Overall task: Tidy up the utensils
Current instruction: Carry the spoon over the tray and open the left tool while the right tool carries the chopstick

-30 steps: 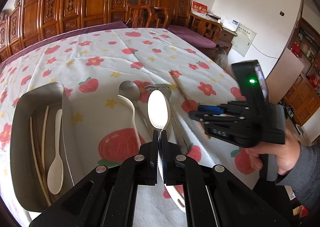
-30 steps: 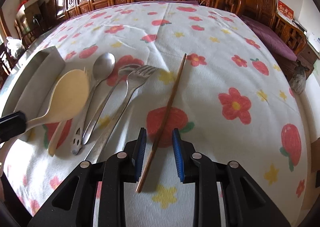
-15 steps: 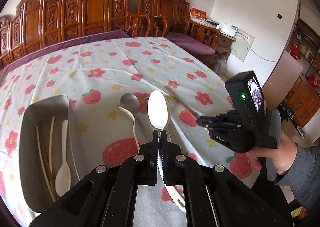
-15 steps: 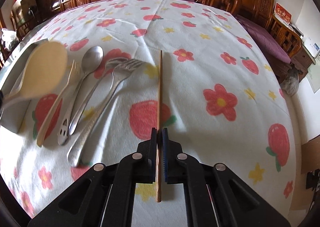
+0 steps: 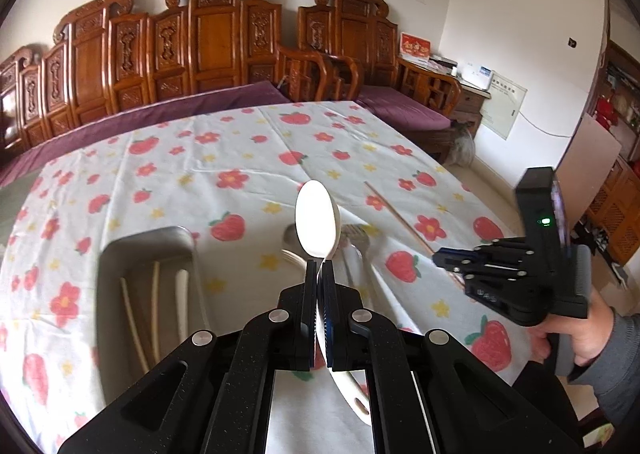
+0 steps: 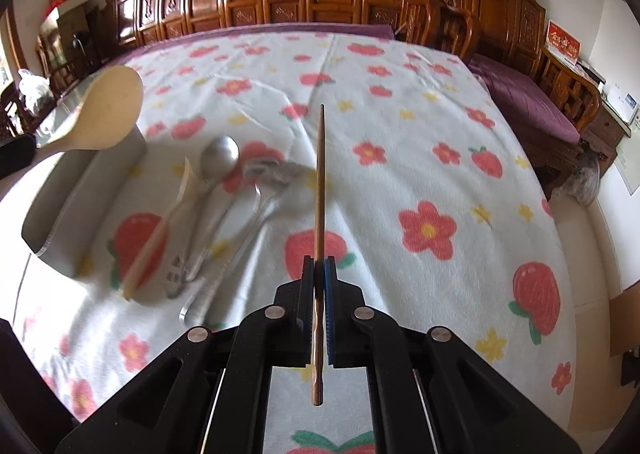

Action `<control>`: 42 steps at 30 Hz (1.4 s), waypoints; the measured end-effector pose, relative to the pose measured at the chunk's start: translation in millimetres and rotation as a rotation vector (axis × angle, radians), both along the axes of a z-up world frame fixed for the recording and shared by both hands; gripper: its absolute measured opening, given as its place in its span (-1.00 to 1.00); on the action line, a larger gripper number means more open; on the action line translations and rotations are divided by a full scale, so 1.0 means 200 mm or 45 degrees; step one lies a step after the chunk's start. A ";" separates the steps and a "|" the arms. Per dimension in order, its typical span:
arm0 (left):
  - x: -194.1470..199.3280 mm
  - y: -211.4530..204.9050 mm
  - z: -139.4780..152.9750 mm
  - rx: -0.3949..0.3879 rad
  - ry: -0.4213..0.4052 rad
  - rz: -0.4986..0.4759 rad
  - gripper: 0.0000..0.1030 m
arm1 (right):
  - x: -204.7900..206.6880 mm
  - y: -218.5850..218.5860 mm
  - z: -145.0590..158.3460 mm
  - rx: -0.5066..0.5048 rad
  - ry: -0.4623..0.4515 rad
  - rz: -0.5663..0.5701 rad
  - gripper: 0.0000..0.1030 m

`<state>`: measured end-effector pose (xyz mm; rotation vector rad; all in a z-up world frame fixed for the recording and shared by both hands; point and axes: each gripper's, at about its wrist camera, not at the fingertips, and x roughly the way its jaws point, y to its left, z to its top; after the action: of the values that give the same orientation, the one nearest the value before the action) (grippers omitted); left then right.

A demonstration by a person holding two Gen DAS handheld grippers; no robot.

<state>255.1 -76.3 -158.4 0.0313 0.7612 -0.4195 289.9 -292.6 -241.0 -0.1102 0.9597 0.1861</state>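
My left gripper (image 5: 319, 268) is shut on a cream rice paddle (image 5: 317, 223), held in the air above the table; the paddle also shows in the right wrist view (image 6: 105, 112). My right gripper (image 6: 319, 268) is shut on a brown wooden chopstick (image 6: 320, 189) and holds it lifted, pointing away; the gripper also shows in the left wrist view (image 5: 440, 256). A metal tray (image 5: 105, 286) at the left holds pale chopsticks (image 5: 130, 318) and a cream spoon handle (image 5: 182, 306). On the cloth lie a metal spoon (image 6: 218, 161), a metal fork (image 6: 260, 189) and a cream fork (image 6: 168, 221).
The table has a white cloth with red strawberries and flowers (image 6: 428, 230). Carved wooden chairs (image 5: 208, 37) stand along the far side. The table's right edge drops to the floor (image 6: 592, 246).
Both grippers have risen. The right one closed on the chopstick and lifted it off the cloth. The left one raised the rice paddle higher.
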 end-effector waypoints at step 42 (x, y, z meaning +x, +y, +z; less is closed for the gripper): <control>0.22 0.56 -0.33 0.098 0.198 0.293 -0.96 | -0.11 0.64 0.21 0.101 -0.042 0.343 -0.88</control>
<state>300.0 36.2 -223.8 -0.0168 0.9227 -0.1744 268.2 -164.9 -198.9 -0.1690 0.9014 0.4692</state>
